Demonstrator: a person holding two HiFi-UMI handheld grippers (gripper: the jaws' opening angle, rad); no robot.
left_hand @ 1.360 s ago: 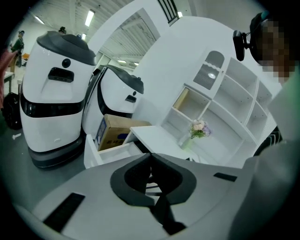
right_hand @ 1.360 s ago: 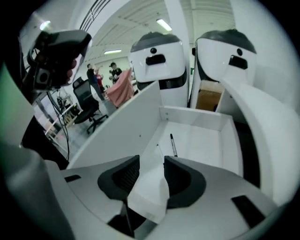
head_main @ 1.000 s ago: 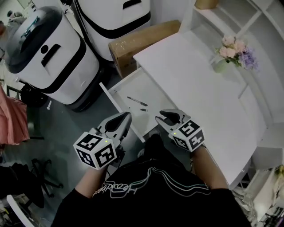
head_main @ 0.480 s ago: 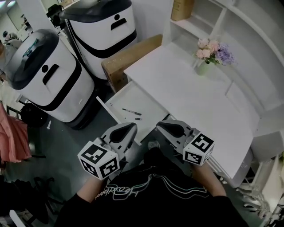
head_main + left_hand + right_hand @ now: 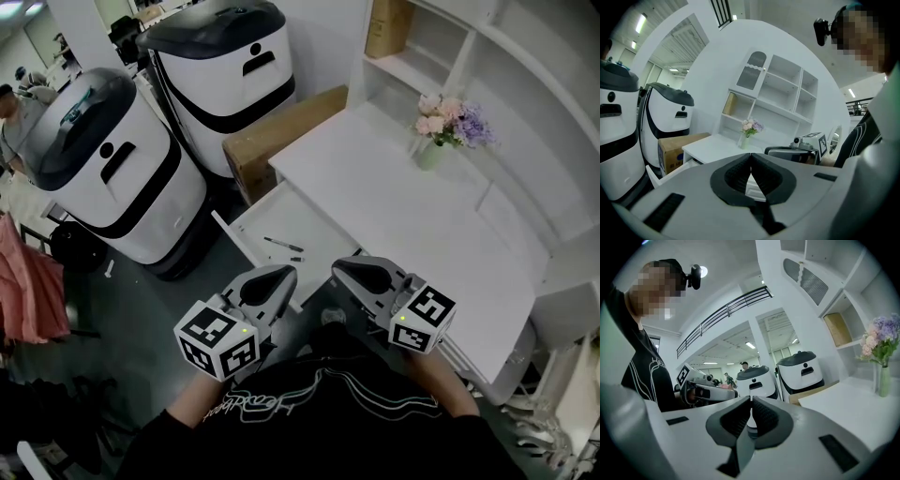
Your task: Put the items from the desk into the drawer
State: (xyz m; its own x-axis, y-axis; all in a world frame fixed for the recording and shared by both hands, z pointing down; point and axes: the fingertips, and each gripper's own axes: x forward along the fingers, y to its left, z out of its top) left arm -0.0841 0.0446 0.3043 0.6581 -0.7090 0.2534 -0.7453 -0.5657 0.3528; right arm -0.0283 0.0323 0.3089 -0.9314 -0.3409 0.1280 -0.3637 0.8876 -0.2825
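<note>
Both grippers are held side by side, close in front of your chest, pointing out toward the desk (image 5: 403, 202).

Left gripper (image 5: 274, 278): jaws together, dark pads meeting at the tips, nothing between them. The left gripper view looks past them to the desk and shelves.

Right gripper (image 5: 359, 273): jaws have just been closing and now meet, with nothing between them. Its marker cube faces up toward your head.

Drawer (image 5: 305, 217): pulled out at the desk's left end, just beyond the gripper tips in the head view.

Pen (image 5: 282, 245): lies flat and slantwise on the drawer floor. A small dark piece (image 5: 296, 259) lies just beside it, on the side nearer you; it is too small to tell what it is. Both grippers are apart from the pen.

Desk top: a vase of flowers (image 5: 448, 122) stands upright near the back, beside the white shelf unit (image 5: 487, 56). A brown box (image 5: 384, 23) sits in one shelf compartment.

Floor: a cardboard box (image 5: 281, 127) lies against the desk's far left end. Beyond it stand two white machines (image 5: 112, 178) with dark lids. A pink cloth (image 5: 33, 291) hangs at the left edge.
</note>
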